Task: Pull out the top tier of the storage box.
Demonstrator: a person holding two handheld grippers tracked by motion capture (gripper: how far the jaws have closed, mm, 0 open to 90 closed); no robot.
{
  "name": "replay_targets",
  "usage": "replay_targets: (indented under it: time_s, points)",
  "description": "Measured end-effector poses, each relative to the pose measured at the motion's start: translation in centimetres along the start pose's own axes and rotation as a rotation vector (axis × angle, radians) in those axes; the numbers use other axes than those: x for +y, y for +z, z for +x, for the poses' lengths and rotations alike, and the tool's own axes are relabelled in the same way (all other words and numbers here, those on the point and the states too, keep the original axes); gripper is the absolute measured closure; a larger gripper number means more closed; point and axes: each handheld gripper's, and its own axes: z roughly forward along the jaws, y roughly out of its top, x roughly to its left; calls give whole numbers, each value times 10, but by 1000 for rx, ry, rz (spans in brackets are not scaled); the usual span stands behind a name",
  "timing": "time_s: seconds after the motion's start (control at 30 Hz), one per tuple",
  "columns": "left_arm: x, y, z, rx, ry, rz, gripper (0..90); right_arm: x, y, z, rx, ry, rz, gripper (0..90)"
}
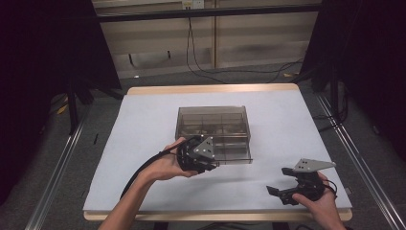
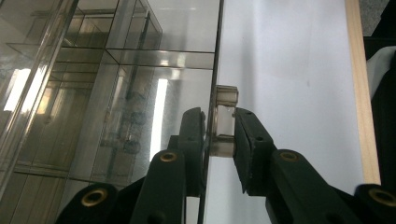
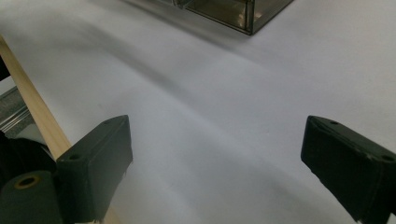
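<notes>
Smoky clear drawer box (image 1: 213, 125) sits about mid-table on the white sheet (image 1: 143, 124), and its bottom drawer (image 1: 232, 155) is pulled out a bit toward the person. The left gripper (image 1: 210, 160) is right up against the drawer front; in the left gripper view its jaws are pinched narrow on the little clear handle (image 2: 225, 120), one pad on each side of it, with the drawer's front panel running edge-on past the inner jaw. The right gripper (image 1: 280, 189) is well apart from the box, near the table's front right corner, jaws spread wide over bare sheet with nothing between them. Wooden table edge (image 3: 35, 112) shows beside it.
</notes>
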Motion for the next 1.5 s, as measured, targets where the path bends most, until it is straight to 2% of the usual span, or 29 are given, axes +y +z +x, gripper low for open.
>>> replay_targets:
  time_s: [0.2,0.63,0.67,0.77,0.8,0.87,0.97,1.03,1.1,1.17,1.2,1.27,1.3,1.37,1.4,1.47,1.5]
  points:
    - [0,-1,-1,-4,5,11,745,0,0,0,0,-1,1,90]
    - [-2,-2,-1,-9,-31,-4,728,0,0,0,0,1,2,90]
    - [-2,-2,-1,-9,-31,-4,713,0,0,0,0,1,2,90]
    - [-3,-1,0,-4,-65,-14,643,0,0,0,0,-1,2,90]
    - [-3,-1,0,-2,-70,-29,629,0,0,0,0,-2,2,90]
    - [-3,-2,-1,29,-91,-56,527,0,0,0,0,-1,2,90]
    - [-3,-5,-2,43,-105,-70,427,0,0,0,-1,2,0,90]
    - [-3,-11,-4,79,-114,-70,385,0,0,0,1,1,0,90]
    - [-3,-13,-4,77,-109,-76,351,0,0,0,0,3,1,90]
    - [-4,-15,-7,99,-123,-100,316,0,0,0,-1,-1,-1,90]
    - [-6,-18,-8,111,-143,-129,249,0,0,0,0,1,0,90]
    - [-10,-20,-8,136,-171,-153,214,0,0,0,-2,2,0,90]
    - [-11,-22,-8,136,-196,-168,200,0,0,0,-1,0,-1,90]
    - [-14,-25,-7,165,-236,-186,153,0,1,0,0,-1,2,90]
    - [-14,-25,-7,165,-236,-186,141,0,1,0,0,-1,2,90]
    - [-22,-33,-9,193,-266,-229,126,0,0,0,0,1,0,90]
    - [-25,-35,-10,207,-266,-230,121,0,0,0,-1,3,1,90]
